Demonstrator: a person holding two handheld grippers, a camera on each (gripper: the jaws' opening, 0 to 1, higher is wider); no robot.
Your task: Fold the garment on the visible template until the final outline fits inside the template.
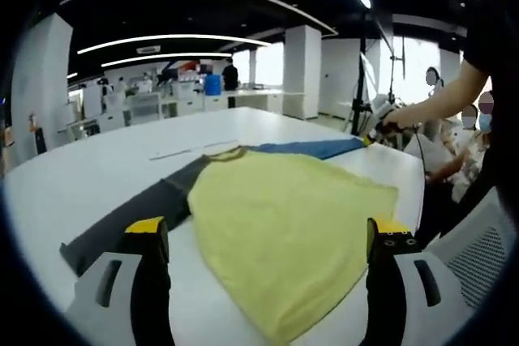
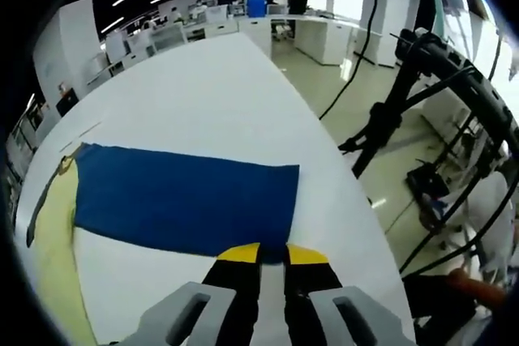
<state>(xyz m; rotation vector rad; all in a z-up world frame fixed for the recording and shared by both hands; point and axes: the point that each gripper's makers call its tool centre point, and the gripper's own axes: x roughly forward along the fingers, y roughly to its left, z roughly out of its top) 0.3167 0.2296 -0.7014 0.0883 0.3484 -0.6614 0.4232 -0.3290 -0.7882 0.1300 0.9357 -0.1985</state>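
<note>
A: Shirt (image 1: 284,216) lies flat on the white table (image 1: 97,176): yellow body nearest the left gripper (image 1: 268,241), grey sleeve (image 1: 138,216) to one side of the body, blue sleeve (image 2: 182,200) to the other.

B: Grippers?

A: Left one gapes wide above the yellow hem, grasping nothing. Right gripper (image 2: 273,254) is clenched on the blue sleeve's cuff edge.

B: Risk?

A: Cuff sits close to the table's edge. My guess: a thin pinch slips mid-fold and the sleeve drops short, or a hard pull drags the whole body askew, since nothing pins the hem. I cannot make out template lines beside the shirt.
</note>
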